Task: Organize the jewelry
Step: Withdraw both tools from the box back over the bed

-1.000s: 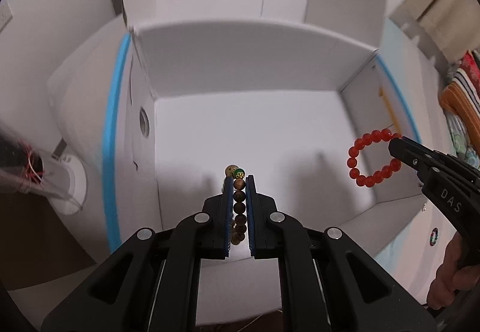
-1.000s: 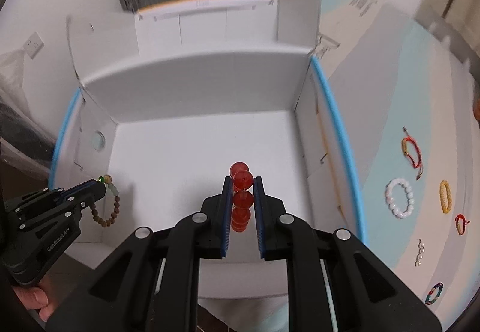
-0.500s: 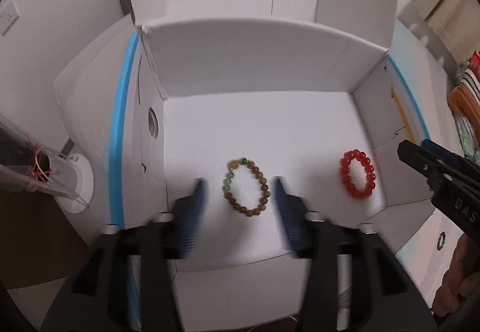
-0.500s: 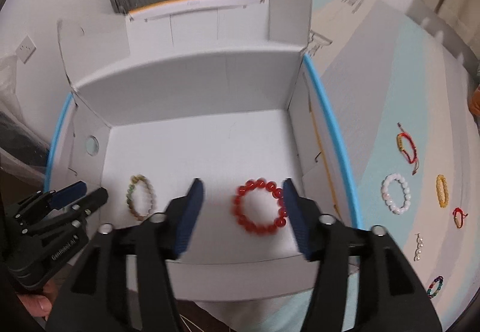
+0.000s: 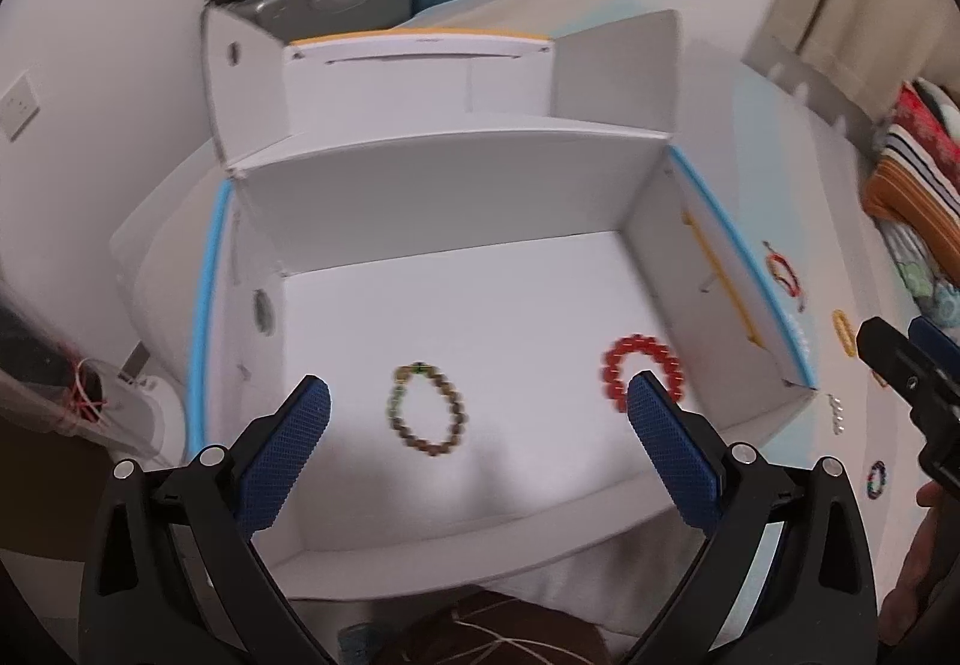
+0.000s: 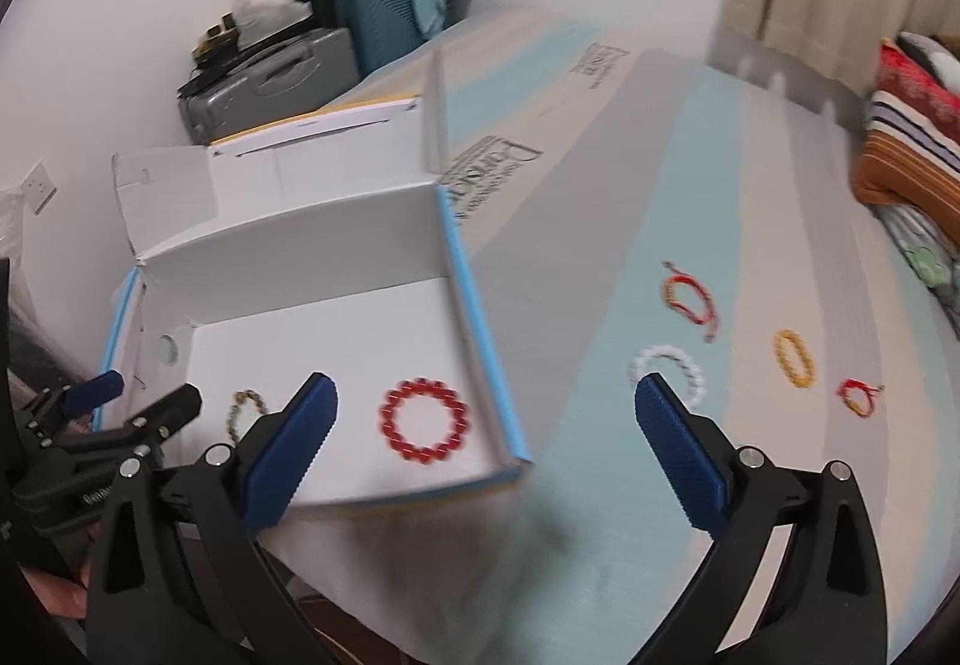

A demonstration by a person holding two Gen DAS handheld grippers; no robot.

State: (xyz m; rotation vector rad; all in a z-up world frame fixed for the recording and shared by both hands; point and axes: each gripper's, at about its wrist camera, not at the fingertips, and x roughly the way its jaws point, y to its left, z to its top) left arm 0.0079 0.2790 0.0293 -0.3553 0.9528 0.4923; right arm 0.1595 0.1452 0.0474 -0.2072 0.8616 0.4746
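A brown bead bracelet (image 5: 429, 449) (image 6: 246, 402) and a red bead bracelet (image 5: 618, 359) (image 6: 426, 383) lie flat on the floor of the open white box (image 5: 450, 197) (image 6: 300, 257), brown to the left, red to the right. My left gripper (image 5: 477, 386) (image 6: 150, 390) hovers above the brown one. Its jaws are opening wide and hold nothing. My right gripper (image 6: 486, 386) (image 5: 897, 332) hangs over the box's right front corner. Its jaws are opening too, and nothing sits between them. One left finger hides part of the red bracelet.
Several more bracelets lie on the striped cover right of the box: a white bead one (image 6: 663, 352), a red and yellow cord (image 6: 690, 299), a yellow one (image 6: 793, 359), a small red one (image 6: 858, 395). Suitcases (image 6: 270, 77) stand behind the box. A striped cushion (image 6: 900, 149) lies far right.
Both grippers have gone from shut to wide open, and the brown and red bracelets now rest on the box floor. Both grippers have pulled back and up; the right view has swung rightwards.
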